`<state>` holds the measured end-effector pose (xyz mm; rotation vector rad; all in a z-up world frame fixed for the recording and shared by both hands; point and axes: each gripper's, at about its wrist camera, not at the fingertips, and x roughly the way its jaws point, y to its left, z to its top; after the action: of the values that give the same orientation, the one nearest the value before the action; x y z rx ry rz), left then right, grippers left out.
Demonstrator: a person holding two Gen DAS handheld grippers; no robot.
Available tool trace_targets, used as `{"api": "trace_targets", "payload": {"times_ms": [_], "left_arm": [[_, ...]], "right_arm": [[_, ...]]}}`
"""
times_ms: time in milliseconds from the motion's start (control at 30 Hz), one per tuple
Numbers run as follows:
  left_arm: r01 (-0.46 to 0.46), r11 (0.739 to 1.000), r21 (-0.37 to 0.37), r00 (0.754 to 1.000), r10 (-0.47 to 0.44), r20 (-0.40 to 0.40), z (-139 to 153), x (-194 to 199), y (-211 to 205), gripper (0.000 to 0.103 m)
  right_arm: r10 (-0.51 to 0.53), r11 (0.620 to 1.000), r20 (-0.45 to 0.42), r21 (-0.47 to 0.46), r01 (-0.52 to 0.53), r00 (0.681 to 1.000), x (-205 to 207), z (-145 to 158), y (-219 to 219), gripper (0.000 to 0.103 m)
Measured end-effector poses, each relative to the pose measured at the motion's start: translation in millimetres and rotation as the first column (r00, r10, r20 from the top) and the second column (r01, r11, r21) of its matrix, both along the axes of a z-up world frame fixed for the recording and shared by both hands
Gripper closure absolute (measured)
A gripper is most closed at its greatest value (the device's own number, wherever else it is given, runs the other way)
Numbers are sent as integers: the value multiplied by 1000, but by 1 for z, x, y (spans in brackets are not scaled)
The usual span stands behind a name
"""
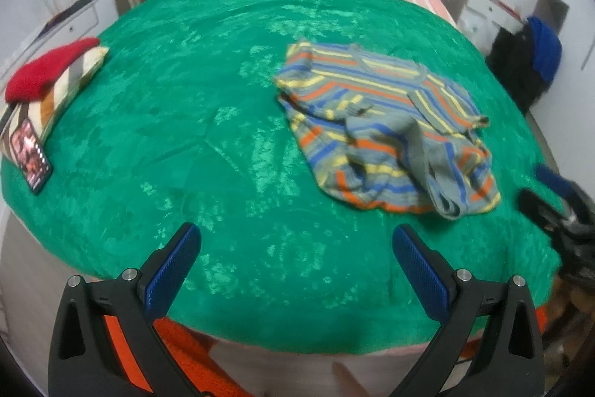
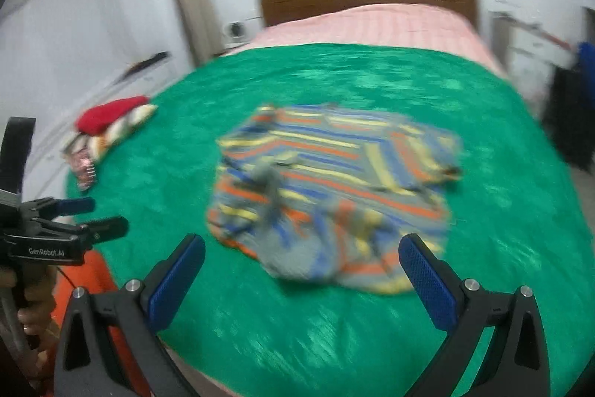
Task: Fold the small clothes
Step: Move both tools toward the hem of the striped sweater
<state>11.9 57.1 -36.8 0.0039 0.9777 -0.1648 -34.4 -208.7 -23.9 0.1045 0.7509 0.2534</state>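
Your striped shirt (image 1: 386,129) lies crumpled on the green blanket (image 1: 186,121) that covers the bed, right of the bed's middle and nearer its right edge, with one sleeve flopped across its lower half. Your left claw (image 1: 296,266) hangs wide and holding nothing over the bed's near edge, well apart from the shirt, and your right claw (image 2: 302,279) is just as wide and bare, hovering just short of the shirt's near hem. A small pile with a red garment (image 1: 48,69) on top sits at the left edge.
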Motion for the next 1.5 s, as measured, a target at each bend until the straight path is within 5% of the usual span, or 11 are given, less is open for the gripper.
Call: {"api": "trace_targets", "payload": {"times_ms": [233,367,467,633,733,833,1033,1133,1233,1333,1500], "left_arm": [[-24,1000,0,1000,24,-7,-2,-6,14,0],[-44,999,-7,999,43,-12,-4,-5,28,0],[-73,997,-23,997,73,-10,-6,-2,43,0],[-91,992,-89,995,87,-51,-23,11,61,0],[-57,991,-118,996,48,-77,-37,16,55,0],[18,992,-122,995,-30,-99,-45,16,38,1],[293,956,27,956,-293,-8,-49,-5,-38,2],[425,895,138,903,-430,8,-72,-15,-82,16],[494,853,170,869,-487,-81,-106,-10,-104,54],[445,892,82,894,-437,-96,-110,1,-89,97],[344,930,-130,929,-358,-99,-75,2,-26,101]], "right_arm": [[131,991,-173,20,-129,976,107,-60,35,4],[192,980,-247,89,-175,950,131,-83,46,97],[325,944,-180,113,-309,928,96,-61,70,97],[583,812,-150,67,-580,799,-24,-49,132,94],[620,781,-230,86,-619,750,-58,-78,146,35],[597,798,-233,69,-599,768,-72,-82,132,32],[256,967,-192,60,-249,947,-21,-52,33,32],[229,973,-212,13,-232,950,17,-56,24,38],[285,956,-261,0,-295,922,58,-83,42,52],[273,954,-313,-31,-297,910,56,-102,44,94],[217,976,-221,57,-210,951,-11,-61,-13,98]]}}
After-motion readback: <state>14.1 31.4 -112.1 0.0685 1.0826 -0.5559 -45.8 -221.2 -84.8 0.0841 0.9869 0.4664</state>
